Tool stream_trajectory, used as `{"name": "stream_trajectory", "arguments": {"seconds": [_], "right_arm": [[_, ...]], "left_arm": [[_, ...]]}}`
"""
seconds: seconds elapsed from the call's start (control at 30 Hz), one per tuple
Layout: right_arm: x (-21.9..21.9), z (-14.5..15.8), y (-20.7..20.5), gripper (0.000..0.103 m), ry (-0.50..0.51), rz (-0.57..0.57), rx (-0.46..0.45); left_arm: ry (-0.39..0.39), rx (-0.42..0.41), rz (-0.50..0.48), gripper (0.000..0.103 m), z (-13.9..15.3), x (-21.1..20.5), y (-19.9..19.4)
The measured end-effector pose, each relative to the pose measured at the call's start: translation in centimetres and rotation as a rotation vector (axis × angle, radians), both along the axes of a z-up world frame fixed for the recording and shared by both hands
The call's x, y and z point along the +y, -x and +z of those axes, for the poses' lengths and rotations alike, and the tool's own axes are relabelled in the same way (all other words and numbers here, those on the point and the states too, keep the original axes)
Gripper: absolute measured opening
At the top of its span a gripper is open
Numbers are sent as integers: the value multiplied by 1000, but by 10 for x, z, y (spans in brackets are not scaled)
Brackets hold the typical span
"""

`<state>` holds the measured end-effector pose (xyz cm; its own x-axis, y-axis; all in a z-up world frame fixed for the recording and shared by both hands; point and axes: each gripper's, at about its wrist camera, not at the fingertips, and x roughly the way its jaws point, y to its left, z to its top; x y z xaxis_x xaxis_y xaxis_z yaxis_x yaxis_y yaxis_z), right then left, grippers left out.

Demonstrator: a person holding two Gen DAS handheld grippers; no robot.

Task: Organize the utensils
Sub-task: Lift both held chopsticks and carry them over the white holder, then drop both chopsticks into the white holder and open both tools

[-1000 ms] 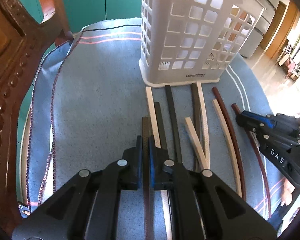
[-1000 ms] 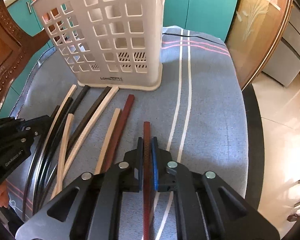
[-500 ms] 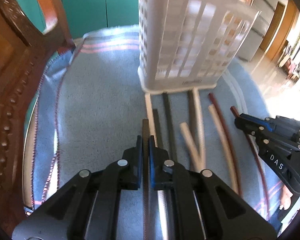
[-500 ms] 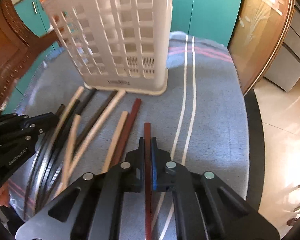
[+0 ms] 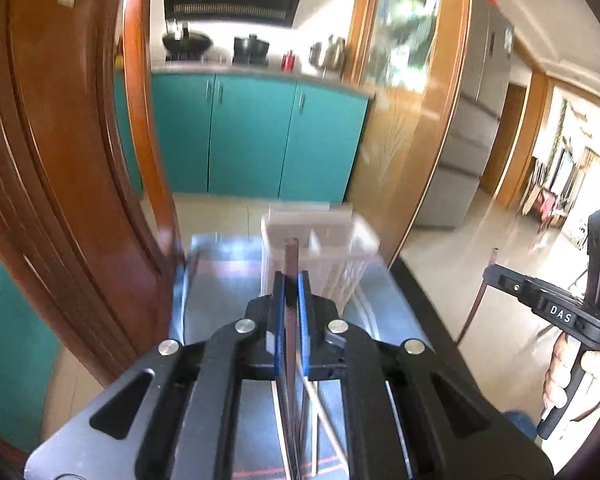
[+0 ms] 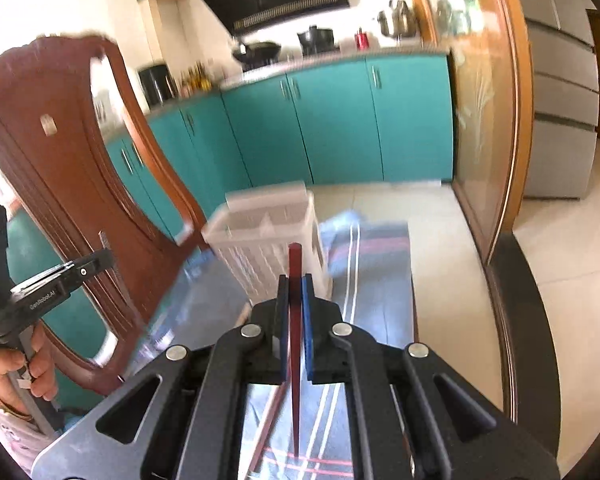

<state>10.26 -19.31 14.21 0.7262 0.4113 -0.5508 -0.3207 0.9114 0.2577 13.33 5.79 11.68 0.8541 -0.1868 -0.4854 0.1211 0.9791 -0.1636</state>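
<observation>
Blurring white basket (image 5: 320, 240); both fingers (image 5: 278, 320) clamping chopsticks (image 6: 294, 280), lower ends hidden.

Sunlit kitchen, teal cabinets (image 6: 332, 120), pale tiled floor (image 6: 432, 208)

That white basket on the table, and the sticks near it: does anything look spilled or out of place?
The basket stands upright. Several chopsticks lie loose on the blue cloth, some crossing each other rather than sorted inside.

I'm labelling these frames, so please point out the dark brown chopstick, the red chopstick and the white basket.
dark brown chopstick (image 5: 291, 264): left wrist view, upper shaft above the tongs.
red chopstick (image 6: 295, 264): right wrist view, upper shaft above the tongs.
white basket (image 6: 260, 258): right wrist view, its slotted front wall.
</observation>
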Motion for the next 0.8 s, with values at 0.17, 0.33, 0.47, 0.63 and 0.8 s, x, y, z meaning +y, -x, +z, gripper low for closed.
{"name": "stream_trajectory", "arguments": {"seconds": [0.17, 0.33, 0.47, 0.63, 0.8], "right_arm": [[-9, 59, -15, 7, -86, -38, -121], [-12, 104, -36, 7, -189, -113, -292], [-3, 104, -56, 7, -181, -160, -351], [11, 57, -86, 7, -118, -158, -276], [5, 16, -95, 7, -125, -154, -196]], "left_arm": [[11, -127, 44, 7, 64, 4, -16], [116, -267, 94, 7, 112, 14, -29], [102, -269, 160, 7, 108, 10, -60], [71, -174, 191, 7, 56, 2, -94], [71, -119, 205, 7, 17, 1, -106]]}}
